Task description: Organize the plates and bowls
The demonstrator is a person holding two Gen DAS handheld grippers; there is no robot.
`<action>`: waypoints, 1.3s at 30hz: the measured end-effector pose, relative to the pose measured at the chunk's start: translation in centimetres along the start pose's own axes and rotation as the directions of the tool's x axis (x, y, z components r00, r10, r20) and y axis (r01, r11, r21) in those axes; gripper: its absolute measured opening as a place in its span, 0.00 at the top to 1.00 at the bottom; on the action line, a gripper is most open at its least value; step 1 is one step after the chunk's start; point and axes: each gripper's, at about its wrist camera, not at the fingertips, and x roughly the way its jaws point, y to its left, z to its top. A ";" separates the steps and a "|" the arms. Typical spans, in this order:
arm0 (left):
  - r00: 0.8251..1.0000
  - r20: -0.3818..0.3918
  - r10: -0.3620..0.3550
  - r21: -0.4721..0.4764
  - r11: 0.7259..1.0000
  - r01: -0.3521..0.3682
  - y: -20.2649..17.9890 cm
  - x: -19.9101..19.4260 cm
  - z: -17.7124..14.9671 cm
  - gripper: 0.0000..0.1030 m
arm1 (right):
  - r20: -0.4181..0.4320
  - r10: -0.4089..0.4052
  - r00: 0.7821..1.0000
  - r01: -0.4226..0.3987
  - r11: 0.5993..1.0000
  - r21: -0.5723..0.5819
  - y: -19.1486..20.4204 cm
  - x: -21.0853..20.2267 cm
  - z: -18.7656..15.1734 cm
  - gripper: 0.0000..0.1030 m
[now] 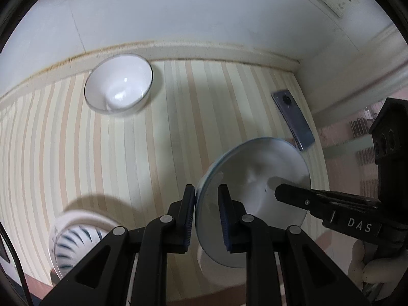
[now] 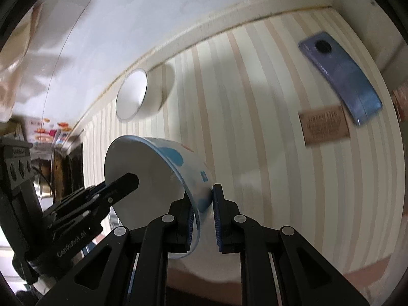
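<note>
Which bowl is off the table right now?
The blue-flowered bowl, tilted, rim pinched by both the left claw and right claw. The plain white bowl and striped bowl sit on the table.

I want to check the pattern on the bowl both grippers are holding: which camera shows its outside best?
The right wrist view: the held bowl turns its outer wall to that camera, showing blue blotches and a blue rim line. The left wrist view shows the same bowl mostly from its plain white inside, with only a thin edge of the outside.
</note>
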 end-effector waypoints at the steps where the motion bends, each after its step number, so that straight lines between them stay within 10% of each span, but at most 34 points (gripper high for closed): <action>1: 1.000 -0.006 -0.001 0.003 1.000 0.001 0.0 -0.1 -0.4 0.84 | -0.006 -0.001 1.000 0.001 1.000 0.002 -0.1 -0.1 -0.9 0.85; 14: 0.994 -0.104 0.021 0.069 0.998 -0.014 -2.2 2.3 -5.4 0.84 | -0.090 -0.014 0.996 0.021 0.997 0.074 -3.0 1.5 -7.2 0.85; 39: 0.984 -0.148 0.098 0.102 0.991 -0.084 -2.7 4.8 -6.7 0.84 | -0.125 -0.085 0.988 0.090 0.995 0.034 -2.9 3.7 -6.6 0.85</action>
